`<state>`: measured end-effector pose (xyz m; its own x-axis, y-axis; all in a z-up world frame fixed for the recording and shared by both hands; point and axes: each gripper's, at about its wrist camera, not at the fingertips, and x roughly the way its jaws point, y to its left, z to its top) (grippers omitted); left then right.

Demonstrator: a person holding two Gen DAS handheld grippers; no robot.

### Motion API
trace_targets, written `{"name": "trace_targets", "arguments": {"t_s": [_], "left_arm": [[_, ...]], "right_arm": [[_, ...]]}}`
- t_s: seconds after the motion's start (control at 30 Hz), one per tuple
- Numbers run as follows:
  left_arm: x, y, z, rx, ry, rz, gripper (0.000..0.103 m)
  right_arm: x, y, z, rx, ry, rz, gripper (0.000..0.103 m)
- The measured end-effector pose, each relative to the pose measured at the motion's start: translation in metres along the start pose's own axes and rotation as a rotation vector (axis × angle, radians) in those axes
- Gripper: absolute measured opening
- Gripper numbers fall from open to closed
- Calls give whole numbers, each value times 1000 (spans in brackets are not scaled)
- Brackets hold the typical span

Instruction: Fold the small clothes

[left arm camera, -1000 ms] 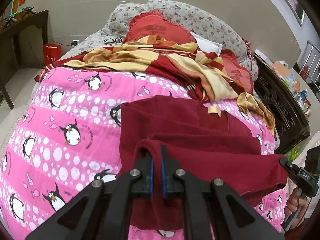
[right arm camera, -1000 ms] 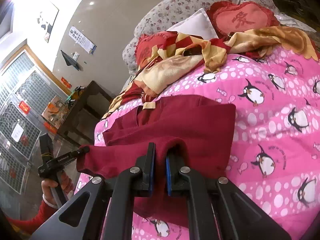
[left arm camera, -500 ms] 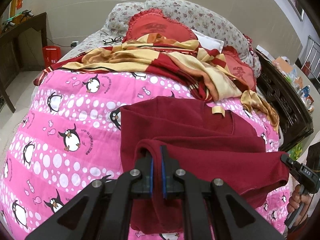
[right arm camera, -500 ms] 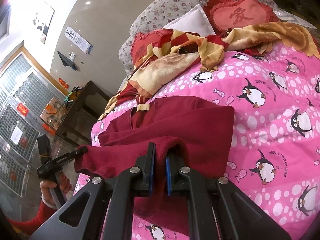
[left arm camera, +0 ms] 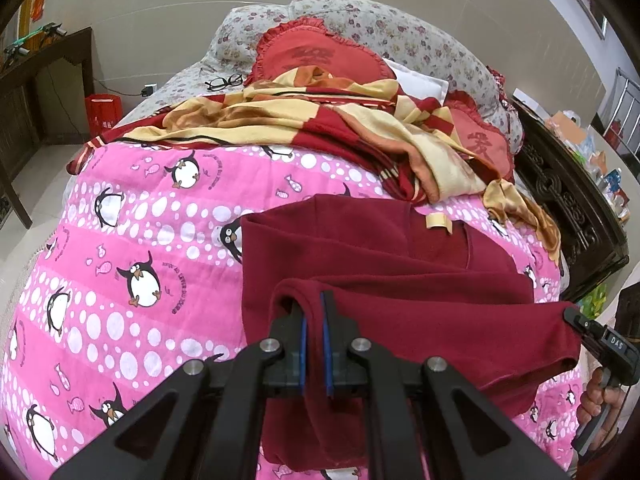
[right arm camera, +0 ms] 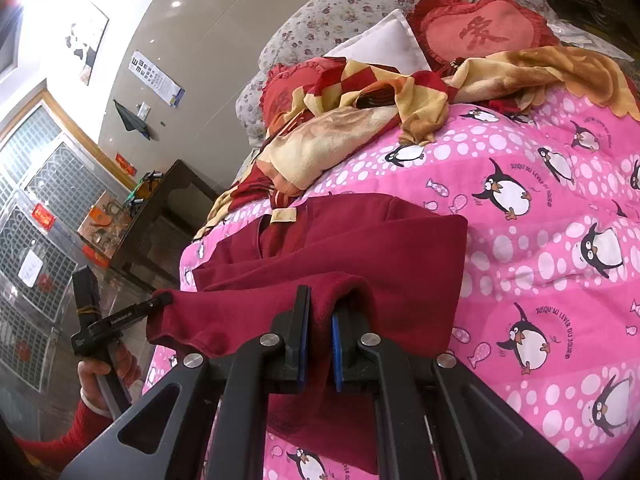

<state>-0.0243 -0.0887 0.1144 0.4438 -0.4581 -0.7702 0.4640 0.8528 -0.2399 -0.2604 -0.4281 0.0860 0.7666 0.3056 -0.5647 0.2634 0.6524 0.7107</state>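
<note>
Left tongs (left arm camera: 314,322): closed on a raised fold at the near edge of the dark red garment (left arm camera: 360,256), cloth pinched between the blue pads.
Right tongs (right arm camera: 320,322): clamped on the other end of that same edge, cloth bunched between the pads; seen from the left wrist view they sit at the garment's far right corner (left arm camera: 570,314).
Garment: lies on the pink penguin quilt (left arm camera: 140,220) of the bed, near edge lifted and stretched between both tongs, beige neck label (left arm camera: 438,221) facing up.
Behind it: rumpled red-and-yellow blanket (left arm camera: 320,120), heart-shaped red cushion (left arm camera: 316,54), floral pillow (left arm camera: 400,36), eyeglasses (left arm camera: 224,81).
</note>
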Motion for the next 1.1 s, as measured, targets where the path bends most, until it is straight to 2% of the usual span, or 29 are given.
{"name": "trace_targets", "arguments": {"t_s": [0.63, 0.9, 1.1], "left_arm": [[23, -3, 21, 15, 4, 26, 6], [48, -3, 29, -4, 23, 45, 6], [70, 1, 26, -19, 63, 64, 6]], "right_arm": [[18, -8, 17, 20, -16, -43, 24], [33, -13, 26, 36, -18, -77, 24], [50, -28, 27, 74, 16, -95, 24]]}}
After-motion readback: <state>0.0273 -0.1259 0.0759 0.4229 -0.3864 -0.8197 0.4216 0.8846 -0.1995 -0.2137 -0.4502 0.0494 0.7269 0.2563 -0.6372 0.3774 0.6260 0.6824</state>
